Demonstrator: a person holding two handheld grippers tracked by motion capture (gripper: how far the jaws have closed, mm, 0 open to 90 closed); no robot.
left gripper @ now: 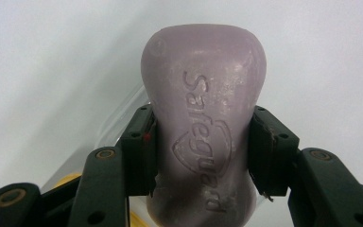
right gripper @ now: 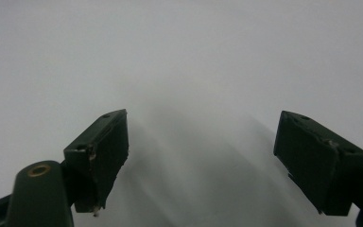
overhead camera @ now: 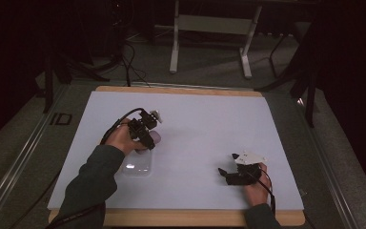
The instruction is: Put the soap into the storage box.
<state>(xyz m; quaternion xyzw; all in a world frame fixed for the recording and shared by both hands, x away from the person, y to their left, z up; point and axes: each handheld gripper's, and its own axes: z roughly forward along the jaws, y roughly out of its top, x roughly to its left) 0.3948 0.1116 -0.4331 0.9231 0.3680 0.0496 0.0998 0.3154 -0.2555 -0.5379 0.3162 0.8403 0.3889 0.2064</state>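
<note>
**Left gripper clamping the soap bar, right gripper resting open**

I am watching the left gripper (left gripper: 201,156) in its own view, and its two black jaws are pressing on the waist of a mauve soap bar (left gripper: 203,109), one pad on each narrow side. The bar is pointing away from the camera, its rounded far end standing clear of the pads, and embossed lettering with a shield mark is running along its upper face. From the high view I am seeing the same left gripper (overhead camera: 147,137) held over the left half of the white table sheet (overhead camera: 205,119), with the soap bar (overhead camera: 154,138) showing as a small pale lilac shape at its tip.

A clear plastic tray (overhead camera: 137,164) is lying flat on the sheet just below the left hand (overhead camera: 123,138), on the near side of the soap. I cannot tell from the high view whether the bar is touching the tray or hanging above it; in the left gripper view a transparent edge is showing beside and under the bar.

The right gripper (overhead camera: 225,172) is sitting low on the sheet at the right, well apart from the soap, held in the right hand (overhead camera: 256,187). In the right gripper view its jaws are standing wide apart with nothing but bare white surface between them.
</note>
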